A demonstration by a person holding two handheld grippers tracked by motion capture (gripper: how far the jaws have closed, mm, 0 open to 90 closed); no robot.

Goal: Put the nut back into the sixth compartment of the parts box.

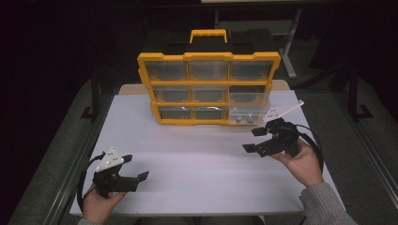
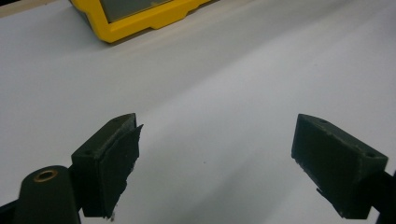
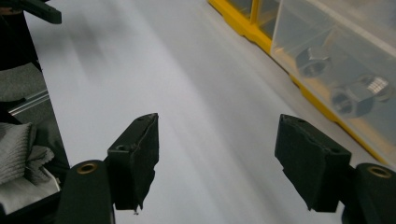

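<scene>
Sitting just right of the right gripper (image 1: 257,140), the pulled-out clear drawer (image 1: 246,114) of nuts is near; both grippers' jaws stand apart, empty.

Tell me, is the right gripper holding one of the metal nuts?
No, the right gripper has nothing between its open jaws; the metal nuts lie inside the clear drawer.

No readable text, labels, brands or numbers anywhere: none on the yellow organizer (image 1: 209,89), its clear drawers (image 3: 336,70), or the white table (image 1: 202,159).
</scene>
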